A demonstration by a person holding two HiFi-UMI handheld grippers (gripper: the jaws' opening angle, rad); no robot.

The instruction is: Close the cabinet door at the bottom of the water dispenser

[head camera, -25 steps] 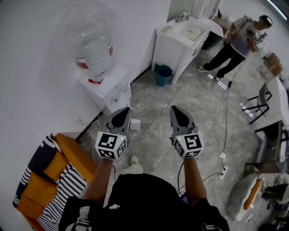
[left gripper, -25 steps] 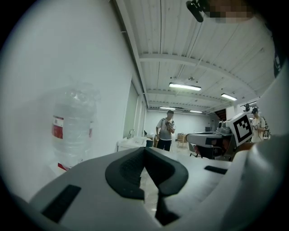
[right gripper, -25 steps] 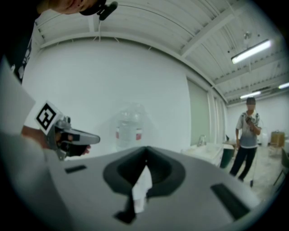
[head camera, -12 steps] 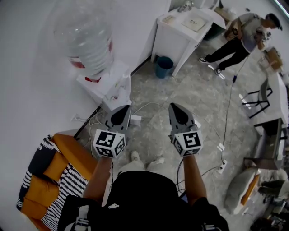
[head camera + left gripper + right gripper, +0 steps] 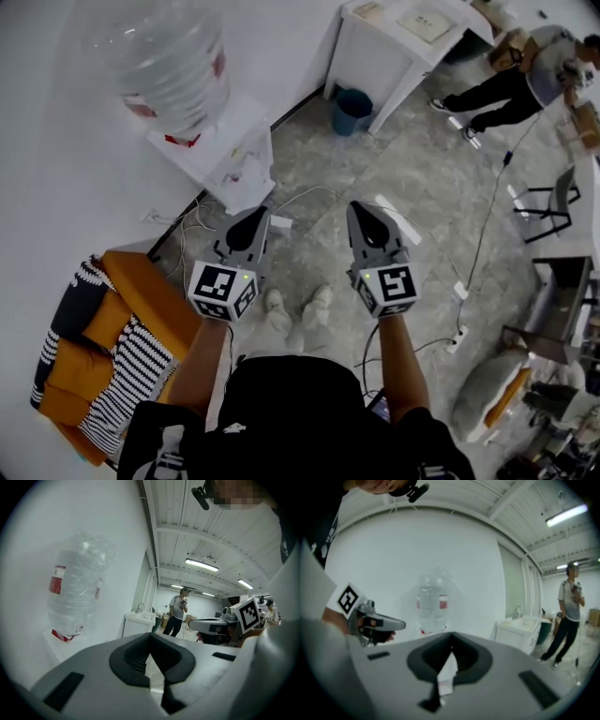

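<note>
The white water dispenser (image 5: 228, 150) stands against the wall at upper left, with a clear bottle (image 5: 169, 58) upside down on top. From above I cannot make out its bottom cabinet door. My left gripper (image 5: 256, 219) is shut and empty, its tip pointing at the dispenser's base, a short way off. My right gripper (image 5: 360, 210) hangs beside it over the floor, shut and empty too. In the left gripper view the bottle (image 5: 75, 588) rises at left beyond the closed jaws. In the right gripper view the bottle (image 5: 432, 603) stands straight ahead and the left gripper (image 5: 370, 620) shows at left.
An orange armchair with striped cushions (image 5: 103, 342) sits at lower left beside the dispenser. Cables and a power strip (image 5: 279, 225) lie on the floor by its base. A white sink cabinet (image 5: 394, 47), a blue bin (image 5: 354, 111) and a standing person (image 5: 520, 80) are farther back.
Both grippers have sunk lower and moved on toward the dispenser, still shut. The person's shoes have come into view below them.
</note>
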